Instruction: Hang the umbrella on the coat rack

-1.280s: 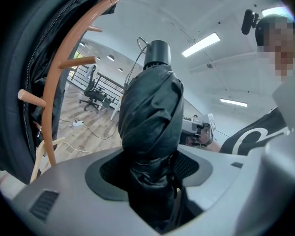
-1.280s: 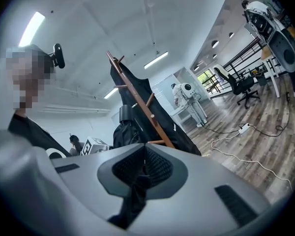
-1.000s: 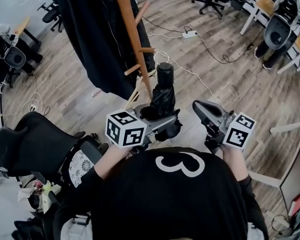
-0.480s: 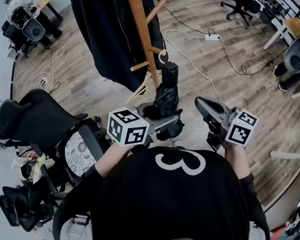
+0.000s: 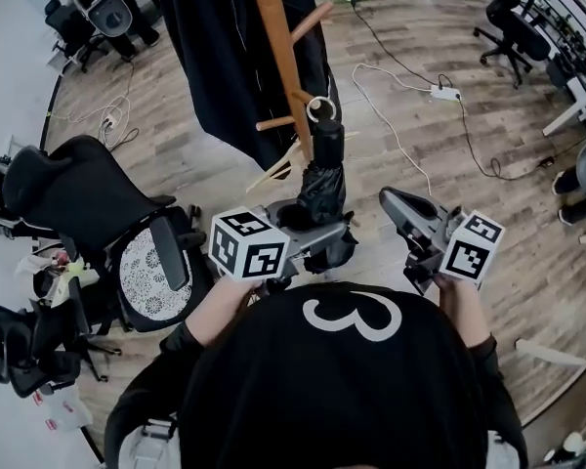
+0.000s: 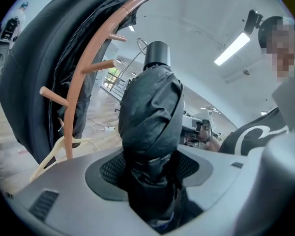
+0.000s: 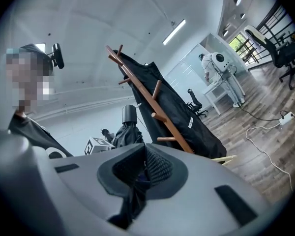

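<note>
A folded black umbrella stands up out of my left gripper, which is shut on its lower part; its round black handle end points up and away. A thin white loop at that end lies right by the wooden coat rack, close to a lower peg. In the left gripper view the umbrella fills the gap of my left gripper, with the rack curving up on the left. My right gripper hangs to the right, jaws together and empty; its own view shows my right gripper behind the umbrella.
A black coat hangs on the rack, with a pale hanger low against the pole. A black office chair stands at the left. A white cable and power strip lie on the wood floor at the right.
Both grippers and the umbrella have drawn nearer the coat rack. The umbrella's handle end and loop now sit beside the lower peg. The left grip has stayed the same.
</note>
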`<state>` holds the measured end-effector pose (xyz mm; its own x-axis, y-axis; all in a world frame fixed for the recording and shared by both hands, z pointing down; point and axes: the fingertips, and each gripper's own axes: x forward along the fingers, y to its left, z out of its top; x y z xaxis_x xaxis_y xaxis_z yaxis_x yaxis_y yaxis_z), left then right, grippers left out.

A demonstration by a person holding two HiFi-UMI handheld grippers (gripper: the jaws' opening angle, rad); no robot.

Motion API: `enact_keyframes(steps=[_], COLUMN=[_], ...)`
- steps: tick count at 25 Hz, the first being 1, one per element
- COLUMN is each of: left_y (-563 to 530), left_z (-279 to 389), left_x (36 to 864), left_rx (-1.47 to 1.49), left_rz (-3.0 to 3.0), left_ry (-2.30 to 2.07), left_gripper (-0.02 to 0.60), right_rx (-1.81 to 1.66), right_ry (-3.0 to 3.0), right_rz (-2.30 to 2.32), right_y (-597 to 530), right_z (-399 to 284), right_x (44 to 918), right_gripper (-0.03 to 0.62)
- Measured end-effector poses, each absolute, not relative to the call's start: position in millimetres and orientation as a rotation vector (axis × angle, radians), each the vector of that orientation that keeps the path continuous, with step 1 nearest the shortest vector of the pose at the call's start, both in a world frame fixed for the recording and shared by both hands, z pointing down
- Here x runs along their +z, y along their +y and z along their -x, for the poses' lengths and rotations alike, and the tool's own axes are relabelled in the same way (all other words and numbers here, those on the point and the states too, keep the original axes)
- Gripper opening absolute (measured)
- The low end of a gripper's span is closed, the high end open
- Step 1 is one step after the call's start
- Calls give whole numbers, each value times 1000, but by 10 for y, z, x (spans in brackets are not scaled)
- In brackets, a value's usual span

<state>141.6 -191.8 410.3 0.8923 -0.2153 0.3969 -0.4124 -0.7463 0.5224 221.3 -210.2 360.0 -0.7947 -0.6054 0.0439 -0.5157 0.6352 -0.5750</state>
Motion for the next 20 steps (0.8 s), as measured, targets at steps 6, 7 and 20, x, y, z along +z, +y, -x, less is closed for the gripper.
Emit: enact_keyframes(steps=[6,7,20], left_y=[-1884,-1878,-2071], left_z=[-1547,-1562,-1482], left_x=[4085,4086,4237], left_rx=[396,396,403], left_rz=[-2417,-2414,-2396], left_ry=[-537,-544,-595], left_gripper=[275,275,275], right_rx=[-857,-859,-905], right_ry=[2739,2740,2765], right_rz=[850,841,807], right_y=[-2111,-2111,-2306], right_z=[-2377,-2393,-2331], right_x=[3548,3549,3719], right_gripper=[26,26,26])
